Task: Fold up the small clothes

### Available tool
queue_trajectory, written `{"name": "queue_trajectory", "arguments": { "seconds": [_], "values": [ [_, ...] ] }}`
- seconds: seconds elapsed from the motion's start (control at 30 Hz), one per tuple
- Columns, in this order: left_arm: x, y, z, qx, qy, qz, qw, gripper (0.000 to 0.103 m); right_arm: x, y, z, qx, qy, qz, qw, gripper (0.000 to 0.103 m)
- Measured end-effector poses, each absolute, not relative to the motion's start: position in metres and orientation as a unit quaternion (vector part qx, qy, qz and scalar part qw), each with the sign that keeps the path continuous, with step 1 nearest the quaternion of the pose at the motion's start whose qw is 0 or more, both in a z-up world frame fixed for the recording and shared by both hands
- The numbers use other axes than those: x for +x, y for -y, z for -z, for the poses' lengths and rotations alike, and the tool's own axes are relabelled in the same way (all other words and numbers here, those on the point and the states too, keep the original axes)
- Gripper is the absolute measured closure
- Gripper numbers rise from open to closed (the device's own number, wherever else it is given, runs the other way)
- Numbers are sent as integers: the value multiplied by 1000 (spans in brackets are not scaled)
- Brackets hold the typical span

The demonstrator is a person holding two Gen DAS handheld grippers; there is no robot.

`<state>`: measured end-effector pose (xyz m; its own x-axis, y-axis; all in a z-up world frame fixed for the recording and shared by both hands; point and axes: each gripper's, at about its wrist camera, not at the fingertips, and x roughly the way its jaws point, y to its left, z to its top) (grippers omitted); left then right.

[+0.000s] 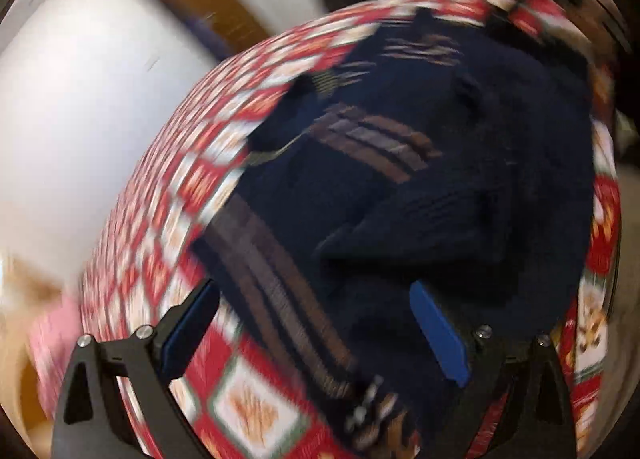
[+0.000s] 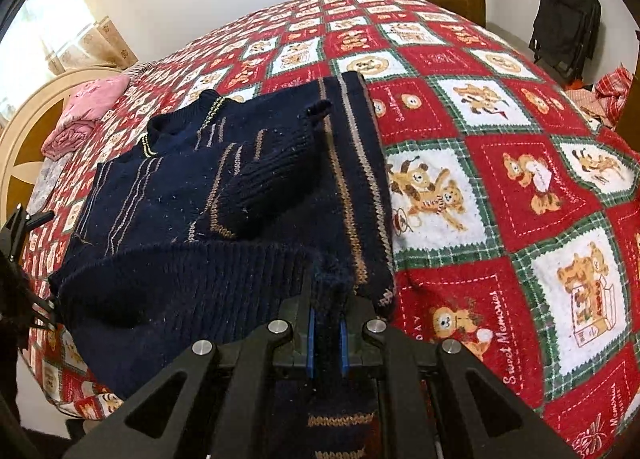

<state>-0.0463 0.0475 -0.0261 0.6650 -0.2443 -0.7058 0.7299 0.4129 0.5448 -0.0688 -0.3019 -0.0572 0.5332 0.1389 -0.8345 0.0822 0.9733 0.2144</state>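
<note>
Pink folded cloth (image 2: 86,115) lies far left by the headboard. Beside it, a navy knitted sweater with tan stripes (image 2: 224,195) sprawls on the red-and-white teddy-bear quilt (image 2: 500,187). Left gripper (image 1: 316,335) hovers over the sweater, jaws spread wide, nothing pinched. Right gripper (image 2: 327,343) is clamped on the sweater's hem.

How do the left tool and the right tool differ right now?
The left tool stands wide open over the navy sweater, gripping nothing; the right tool is shut on the sweater's knit edge. The left wrist view is blurred, the right sharp. Both have blue pads and black frames.
</note>
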Motion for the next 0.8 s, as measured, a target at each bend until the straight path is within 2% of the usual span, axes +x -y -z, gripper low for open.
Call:
{"name": "queue_trajectory", "arguments": {
  "seconds": [0.1, 0.23, 0.3, 0.43, 0.47, 0.57, 0.8],
  "values": [
    [-53, -22, 43, 511, -235, 353, 747, 5, -67, 299, 57, 106, -488, -15, 866, 94],
    [-47, -5, 53, 527, -235, 386, 720, 8, -66, 300, 56, 113, -493, -18, 862, 94],
    [-43, -3, 39, 475, -256, 422, 728, 36, -66, 301, 56, 117, -495, -19, 861, 94],
    [-24, -6, 21, 349, -305, 451, 762, 70, -67, 303, 54, 127, -492, -15, 861, 94],
    [-17, -7, 21, 319, -325, 447, 770, 85, -69, 302, 50, 131, -487, -14, 863, 94],
    [-4, -18, 22, 215, -379, 434, 789, 89, -75, 297, 32, 134, -471, -23, 872, 94],
    [-17, -65, -30, 64, -355, 395, 845, 90, -59, 281, -48, 138, -404, -96, 899, 94]
  ]
}}
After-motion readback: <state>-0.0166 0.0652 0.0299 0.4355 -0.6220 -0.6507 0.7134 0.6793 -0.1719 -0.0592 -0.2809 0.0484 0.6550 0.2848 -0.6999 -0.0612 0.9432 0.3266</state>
